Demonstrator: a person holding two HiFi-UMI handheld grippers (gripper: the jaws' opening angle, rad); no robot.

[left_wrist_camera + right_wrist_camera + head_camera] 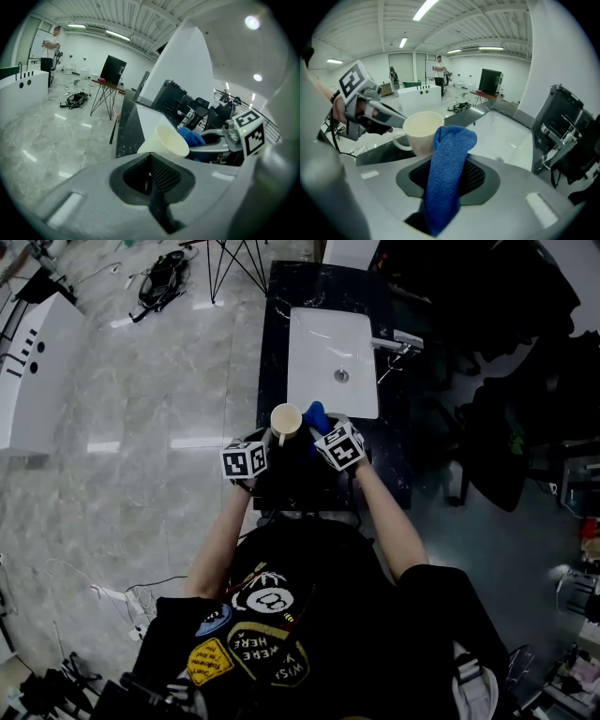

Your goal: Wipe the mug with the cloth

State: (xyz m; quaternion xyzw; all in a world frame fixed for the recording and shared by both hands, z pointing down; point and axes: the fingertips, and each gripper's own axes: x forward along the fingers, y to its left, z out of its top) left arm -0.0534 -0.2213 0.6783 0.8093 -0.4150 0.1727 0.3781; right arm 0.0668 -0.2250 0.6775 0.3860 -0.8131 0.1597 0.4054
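Observation:
A cream mug hangs in the air over the near end of the dark counter, its mouth tipped up. My left gripper is shut on the mug's handle, which shows best in the right gripper view. In the left gripper view the mug sits just past the jaws. My right gripper is shut on a blue cloth. The cloth's bunched top lies against the mug's right side, and the blue cloth peeks out behind the mug's rim.
A white sink is set into the black marble counter, with a chrome faucet on its right. Grey tiled floor lies to the left, with a tripod and cables. A person stands far across the room.

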